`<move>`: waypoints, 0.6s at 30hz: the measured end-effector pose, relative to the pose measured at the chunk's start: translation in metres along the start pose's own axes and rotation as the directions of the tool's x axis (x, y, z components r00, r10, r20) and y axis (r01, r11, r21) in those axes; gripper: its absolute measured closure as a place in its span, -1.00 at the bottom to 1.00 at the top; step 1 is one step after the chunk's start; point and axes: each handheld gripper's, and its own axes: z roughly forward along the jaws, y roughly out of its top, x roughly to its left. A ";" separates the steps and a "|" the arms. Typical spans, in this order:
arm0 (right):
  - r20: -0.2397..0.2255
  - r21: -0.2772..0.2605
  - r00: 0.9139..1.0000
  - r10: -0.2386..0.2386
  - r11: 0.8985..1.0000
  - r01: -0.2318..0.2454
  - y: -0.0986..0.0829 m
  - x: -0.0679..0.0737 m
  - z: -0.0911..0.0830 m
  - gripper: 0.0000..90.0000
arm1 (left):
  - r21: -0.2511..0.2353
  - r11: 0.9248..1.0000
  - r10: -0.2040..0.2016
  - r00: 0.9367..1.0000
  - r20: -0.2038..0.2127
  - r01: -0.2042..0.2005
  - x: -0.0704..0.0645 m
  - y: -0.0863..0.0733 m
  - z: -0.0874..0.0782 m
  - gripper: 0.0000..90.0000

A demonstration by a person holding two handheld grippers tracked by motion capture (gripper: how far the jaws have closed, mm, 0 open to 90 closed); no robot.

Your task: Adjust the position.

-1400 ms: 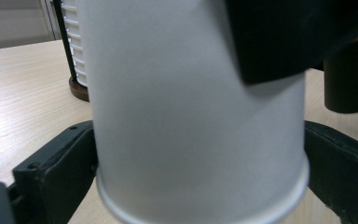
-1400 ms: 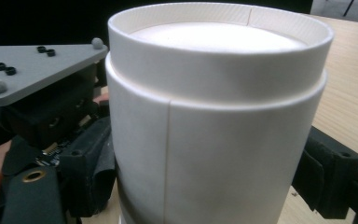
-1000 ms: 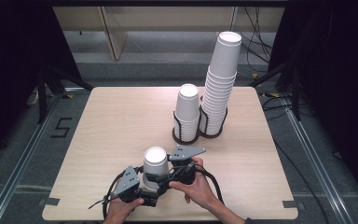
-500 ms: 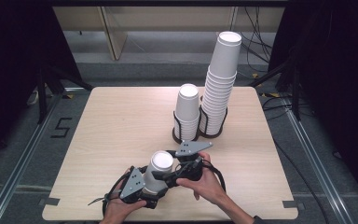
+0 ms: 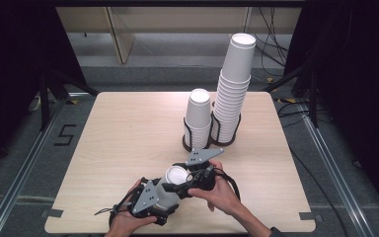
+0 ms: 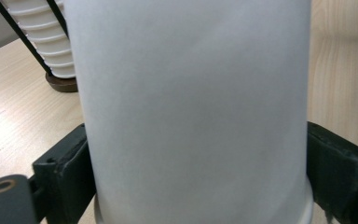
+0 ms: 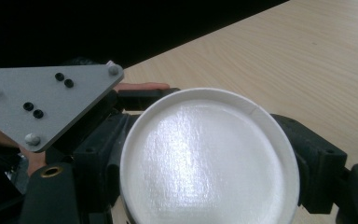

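White paper cup, upside down

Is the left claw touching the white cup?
Touching. In the left gripper view, the left claw has both black jaws pressed flat against the sides of the white cup, with no gap.

Wood table w/ two cup stacks in black holders.

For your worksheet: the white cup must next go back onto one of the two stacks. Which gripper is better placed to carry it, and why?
Probably the left gripper: its jaws clamp the cup's side wall, a firm carrying hold. The right gripper sits at the cup's closed end, though nearer the stacks.
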 end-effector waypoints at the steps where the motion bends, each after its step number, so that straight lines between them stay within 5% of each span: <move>1: -0.006 -0.004 1.000 0.017 1.000 -0.017 0.000 0.000 0.000 -0.44 | -0.015 1.000 -0.007 1.000 0.004 0.007 0.000 0.000 0.000 -0.84; 7: -0.022 -0.084 0.998 0.061 0.994 -0.063 0.005 -0.004 -0.011 -0.42 | -0.166 0.984 -0.065 0.998 -0.020 0.061 0.005 -0.003 -0.005 -0.96; 9: -0.025 -0.121 0.996 0.084 0.989 -0.086 0.007 -0.004 -0.015 -0.42 | -0.223 0.969 -0.117 0.993 -0.022 0.110 0.008 -0.004 -0.007 -0.99; 12: -0.036 -0.166 0.992 0.120 0.978 -0.124 0.009 -0.005 -0.019 -0.42 | -0.253 0.955 -0.166 0.986 -0.028 0.153 0.010 -0.005 -0.008 -0.93; 14: -0.041 -0.178 0.992 0.120 0.976 -0.125 0.009 -0.005 -0.020 -0.42 | -0.287 0.947 -0.160 0.987 -0.026 0.146 0.009 -0.005 -0.006 -0.96; 16: -0.046 -0.176 0.991 0.124 0.976 -0.130 0.009 -0.006 -0.018 -0.42 | -0.276 0.953 -0.139 0.990 -0.037 0.124 0.007 -0.003 -0.008 -0.94; 18: -0.062 -0.174 0.988 0.139 0.974 -0.148 0.008 -0.005 -0.017 -0.42 | -0.297 0.947 -0.140 0.990 -0.035 0.124 0.006 -0.003 -0.007 -0.93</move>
